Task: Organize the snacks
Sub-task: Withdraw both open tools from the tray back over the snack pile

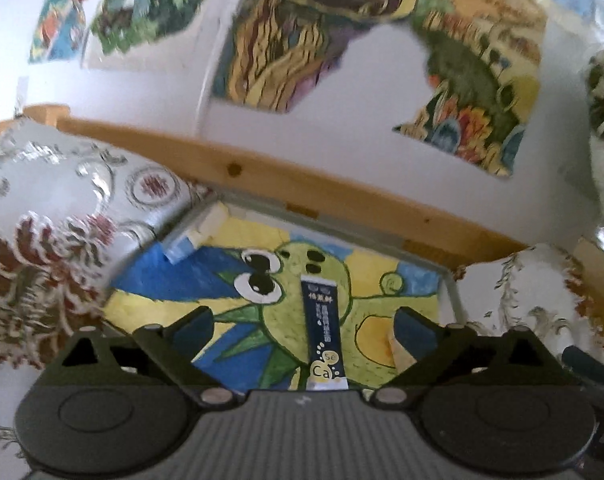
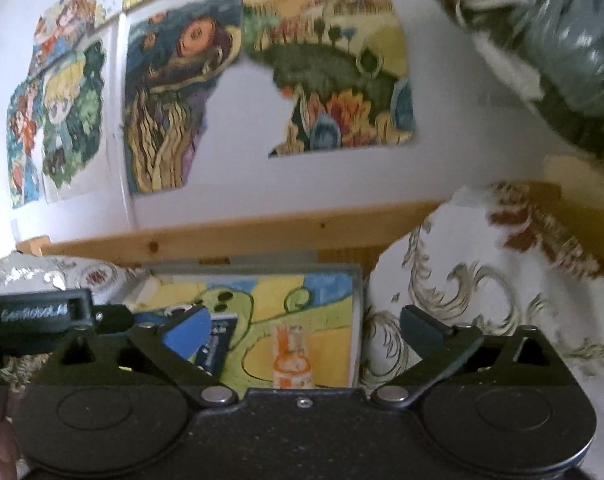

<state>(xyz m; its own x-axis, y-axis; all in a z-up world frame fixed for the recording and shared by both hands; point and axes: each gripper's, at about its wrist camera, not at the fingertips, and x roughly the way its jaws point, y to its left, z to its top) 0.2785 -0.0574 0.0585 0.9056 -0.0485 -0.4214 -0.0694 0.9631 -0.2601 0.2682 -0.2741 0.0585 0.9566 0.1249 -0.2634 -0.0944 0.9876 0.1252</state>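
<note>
A dark blue stick packet (image 1: pixel 325 328) marked "Ca" lies lengthwise on a grey-rimmed tray (image 1: pixel 452 292) whose floor is a painted green creature on yellow and blue. My left gripper (image 1: pixel 304 330) is open, its fingers wide on either side of the packet and apart from it. A white and blue packet (image 1: pixel 197 236) rests in the tray's far left corner. In the right wrist view an orange packet (image 2: pixel 292 356) lies on the tray (image 2: pixel 358 312) between the fingers of my open right gripper (image 2: pixel 306 332). The blue packet (image 2: pixel 218 344) is partly hidden behind the right gripper's left finger.
A wooden rail (image 1: pixel 302 184) runs behind the tray, below a white wall with paintings (image 1: pixel 310 36). Floral patterned cloth (image 1: pixel 49 272) bulges at the left and on the right (image 2: pixel 482 300). The left gripper's black body (image 2: pixel 45 314) sits at the left edge of the right wrist view.
</note>
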